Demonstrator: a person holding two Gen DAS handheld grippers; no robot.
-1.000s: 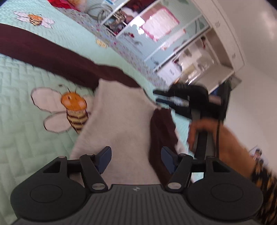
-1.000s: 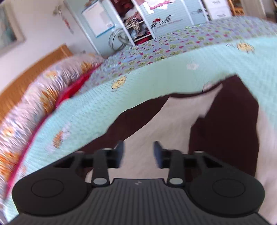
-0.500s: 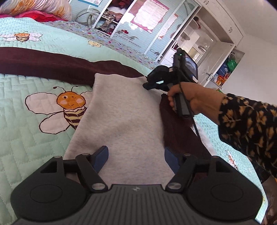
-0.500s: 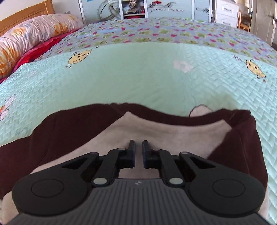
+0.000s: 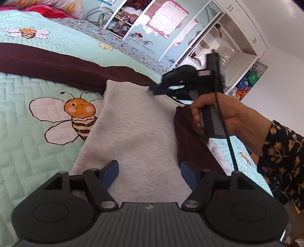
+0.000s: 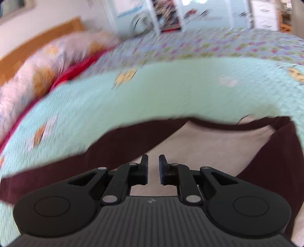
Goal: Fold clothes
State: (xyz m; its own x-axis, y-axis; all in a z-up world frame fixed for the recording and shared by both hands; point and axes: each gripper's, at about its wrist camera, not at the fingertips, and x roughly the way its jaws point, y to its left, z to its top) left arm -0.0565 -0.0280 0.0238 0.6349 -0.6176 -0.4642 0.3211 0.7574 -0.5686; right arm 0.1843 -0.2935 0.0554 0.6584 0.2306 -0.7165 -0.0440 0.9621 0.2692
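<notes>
Between the blue pads [image 5: 110, 173] of the left gripper [image 5: 149, 171], nothing gripped: spread wide, hovering low over the grey lining of the garment [image 5: 136, 129], probably ready to take the near edge. At the far edge, right gripper [image 6: 153, 161] with jaws opening from a narrow gap, no cloth visibly between them, maybe letting go or seeking a new hold. Garment spread grey side up on the bee quilt [image 5: 38, 85], one maroon sleeve [image 5: 47, 60] stretched out sideways, flat for folding. Beyond the bed, open wardrobe shelves [image 5: 121, 17] holding cluttered things, too small to name.
</notes>
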